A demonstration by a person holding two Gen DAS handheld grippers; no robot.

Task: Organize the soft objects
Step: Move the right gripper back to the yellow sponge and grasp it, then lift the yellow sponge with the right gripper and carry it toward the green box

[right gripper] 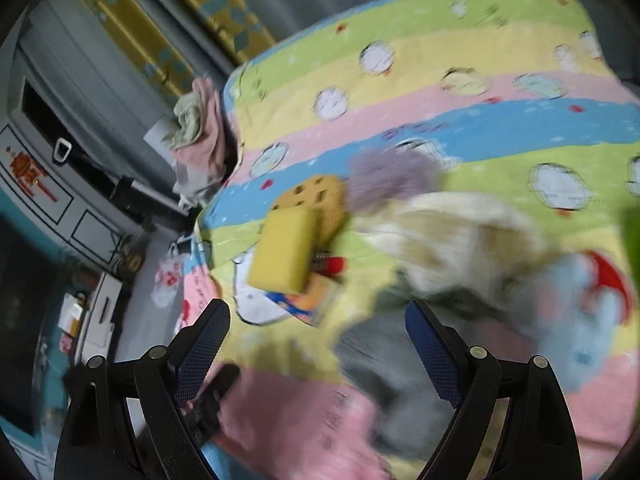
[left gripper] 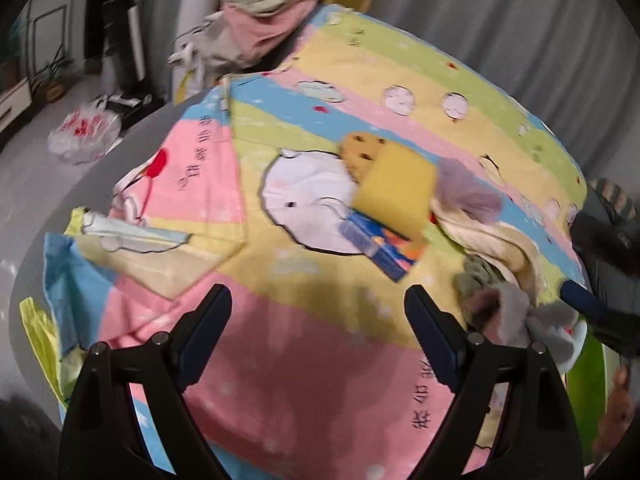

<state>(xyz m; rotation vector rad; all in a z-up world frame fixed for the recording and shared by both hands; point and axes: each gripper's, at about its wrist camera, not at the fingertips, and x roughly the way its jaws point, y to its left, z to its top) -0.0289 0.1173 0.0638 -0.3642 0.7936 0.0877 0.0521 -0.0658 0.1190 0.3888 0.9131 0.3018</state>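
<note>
Approach step, I'd say: left hand-held gripper (left gripper: 318,306) and right hand-held gripper (right gripper: 318,320) both released and empty, yellow sponge (left gripper: 394,196) ahead of both, pile of cloths (left gripper: 492,240) ahead-right on the bed sheet (left gripper: 304,360); next needs closing in on one piece.

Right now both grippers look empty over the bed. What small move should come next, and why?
Probably ease the right gripper forward and down toward the cream cloth in the heap just ahead. Both it and the left gripper stand open with nothing between the fingers, and the yellow sponge and cookie cushion lie farther off.
</note>
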